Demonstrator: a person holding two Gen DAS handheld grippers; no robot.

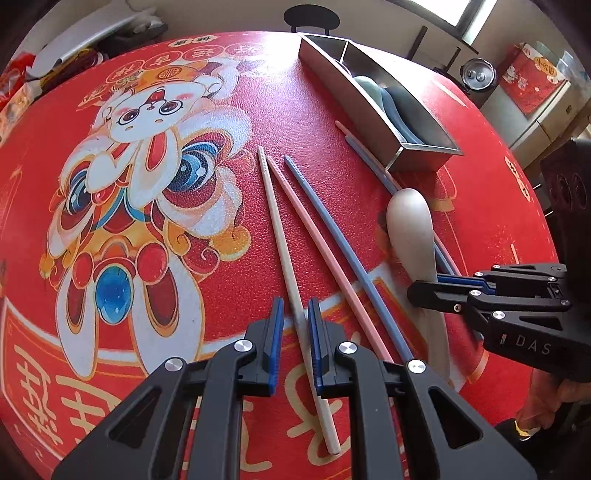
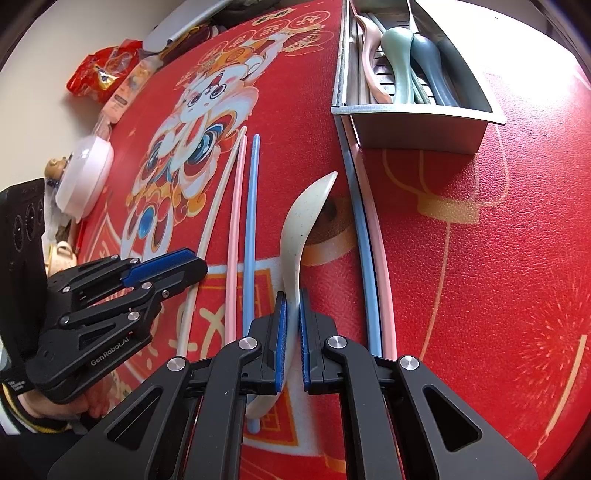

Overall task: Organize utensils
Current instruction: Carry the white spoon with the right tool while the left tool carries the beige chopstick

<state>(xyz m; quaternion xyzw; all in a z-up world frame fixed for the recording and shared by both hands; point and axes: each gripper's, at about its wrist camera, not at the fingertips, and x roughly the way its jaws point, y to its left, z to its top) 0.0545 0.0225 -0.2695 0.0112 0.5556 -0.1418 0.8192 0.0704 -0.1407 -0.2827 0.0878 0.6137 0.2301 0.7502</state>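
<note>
On the red printed tablecloth (image 1: 332, 92), left gripper (image 1: 295, 343) clamps the cream chopstick (image 1: 280, 243) and right gripper (image 2: 291, 336) clamps the white spoon (image 2: 299, 221), apparently destined for the steel organiser tray (image 2: 413, 133).

Red printed tabletop (image 2: 480, 258) cover with a cartoon lion-dance rabbit (image 1: 147, 147) at its middle, gold characters (image 1: 33, 387) along the near edge, a lantern outline (image 2: 443, 184) and firework marks (image 2: 546, 339) at one side. Beyond the far edge: a crinkled red snack bag (image 2: 96, 74), a slim pale packet (image 2: 125, 92) just beside it, a white lidded dish (image 2: 86, 177), a small brown teapot (image 2: 55, 168) near that dish, a pale figurine (image 2: 61, 254) lower down. Dark chair back (image 1: 312, 18) past the far rim. Off to the other side, a red gift box (image 1: 532, 81) on a pale cabinet (image 1: 546, 118), a round metal lid (image 1: 476, 75) close by, bright window (image 1: 454, 11) above.
</note>
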